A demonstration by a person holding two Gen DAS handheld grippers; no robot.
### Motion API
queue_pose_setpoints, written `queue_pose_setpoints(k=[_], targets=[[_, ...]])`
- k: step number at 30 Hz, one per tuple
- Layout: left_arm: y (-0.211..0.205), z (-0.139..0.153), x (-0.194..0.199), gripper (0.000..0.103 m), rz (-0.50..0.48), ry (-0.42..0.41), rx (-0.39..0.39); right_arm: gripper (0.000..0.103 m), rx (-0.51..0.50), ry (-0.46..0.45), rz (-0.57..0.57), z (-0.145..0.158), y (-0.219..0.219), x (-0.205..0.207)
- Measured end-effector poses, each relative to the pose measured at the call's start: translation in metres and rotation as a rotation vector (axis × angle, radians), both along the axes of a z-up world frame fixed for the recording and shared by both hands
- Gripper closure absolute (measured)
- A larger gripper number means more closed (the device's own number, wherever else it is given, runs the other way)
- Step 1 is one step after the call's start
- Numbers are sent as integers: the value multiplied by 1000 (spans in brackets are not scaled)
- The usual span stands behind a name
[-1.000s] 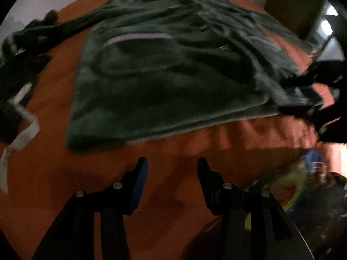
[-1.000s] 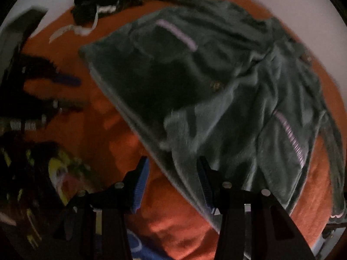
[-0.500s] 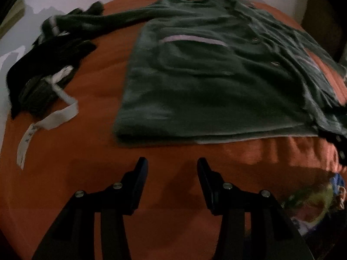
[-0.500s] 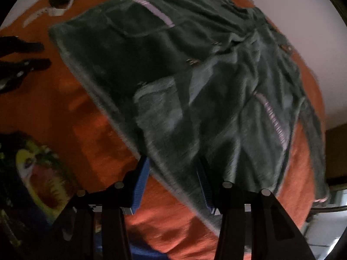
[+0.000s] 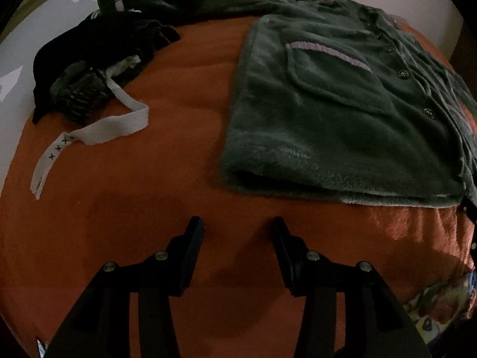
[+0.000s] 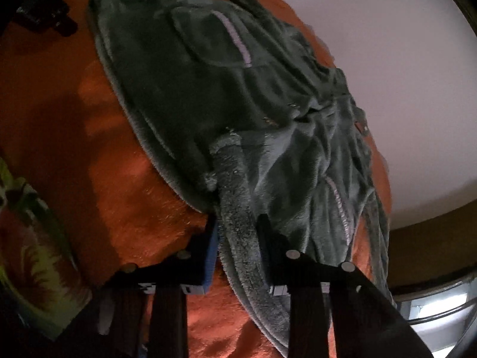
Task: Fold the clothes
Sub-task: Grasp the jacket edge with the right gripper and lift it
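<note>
A dark green fleece jacket point(image 5: 328, 119) with buttons and pale pocket trim lies spread on an orange bed cover point(image 5: 149, 194). One sleeve stretches away to the upper left. My left gripper point(image 5: 236, 223) hovers open over bare orange cover, short of the jacket's lower left corner, with nothing between its fingers. In the right wrist view the jacket point(image 6: 208, 89) is rumpled. A fold of its front edge runs between the fingers of my right gripper point(image 6: 238, 223), whose jaws are closing and pinch the fleece.
A heap of black clothes point(image 5: 98, 53) with a white strap point(image 5: 119, 125) lies at the far left of the cover. Colourful patterned cloth point(image 6: 32, 238) shows past the cover's near edge. A pale wall point(image 6: 387, 89) stands behind the bed.
My right gripper came down onto the jacket's near edge and its jaws narrowed around a fold of fleece. My left gripper moved left along the cover, so the black heap came into view.
</note>
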State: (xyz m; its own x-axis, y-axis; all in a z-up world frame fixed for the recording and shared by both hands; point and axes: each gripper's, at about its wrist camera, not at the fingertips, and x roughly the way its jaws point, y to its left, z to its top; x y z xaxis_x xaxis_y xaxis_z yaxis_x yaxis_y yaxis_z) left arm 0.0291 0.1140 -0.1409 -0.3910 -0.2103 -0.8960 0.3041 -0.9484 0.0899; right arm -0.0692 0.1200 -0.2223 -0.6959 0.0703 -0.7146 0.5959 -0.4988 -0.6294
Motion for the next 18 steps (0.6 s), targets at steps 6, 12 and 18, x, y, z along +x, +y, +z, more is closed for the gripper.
queue_pose_setpoints(k=[6,12,18], targets=[[-2,-3,3,54,15,1,28,68,18,76,158,8,-11,33],[-5,-6,2,54,21,4,42,87,139,68,268,-18,-19,46],[-12,-11,-1,53,30,11,67,90,144,81,176,-22,-12,18]])
